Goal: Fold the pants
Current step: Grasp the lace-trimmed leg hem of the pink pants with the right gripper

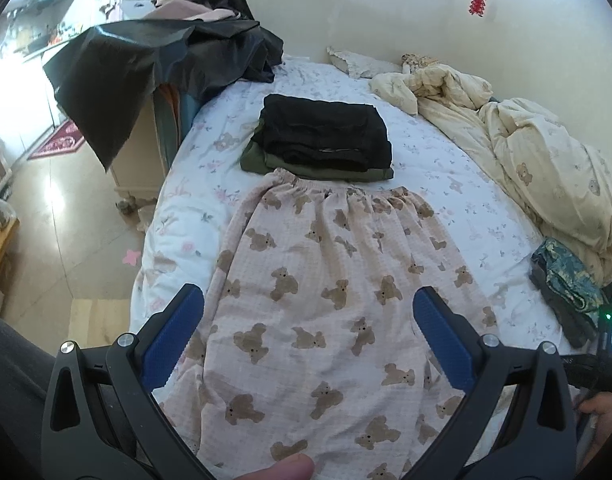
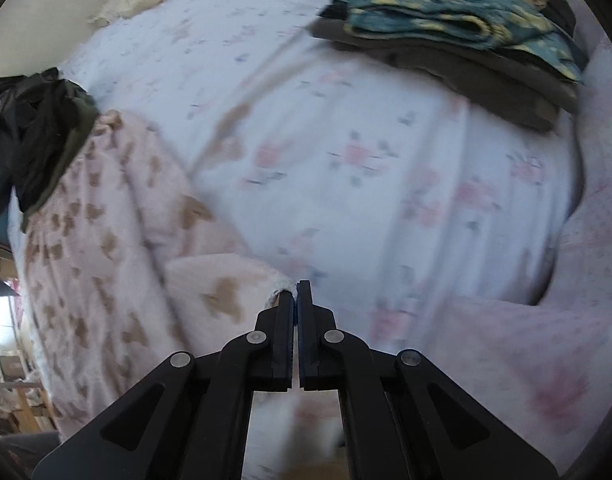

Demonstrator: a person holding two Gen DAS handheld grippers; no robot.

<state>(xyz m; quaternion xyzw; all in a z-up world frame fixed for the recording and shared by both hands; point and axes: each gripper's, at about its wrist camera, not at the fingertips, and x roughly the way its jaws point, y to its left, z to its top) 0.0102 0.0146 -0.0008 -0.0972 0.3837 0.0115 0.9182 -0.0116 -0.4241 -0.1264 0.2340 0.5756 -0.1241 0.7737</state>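
Pinching a hem edge of the bear-print pants (image 2: 106, 240), our right claw (image 2: 296, 300) is pressed together, while our left claw (image 1: 306, 340) hovers spread above them. We see the pants lying flat on the bed (image 1: 446, 152), waistband touching a folded dark clothes stack (image 1: 322, 136).

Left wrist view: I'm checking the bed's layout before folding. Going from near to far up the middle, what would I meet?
Left gripper, open → bear-print pants laid flat → stack of folded dark clothes at the pants' waistband → bare flowered sheet → wall.
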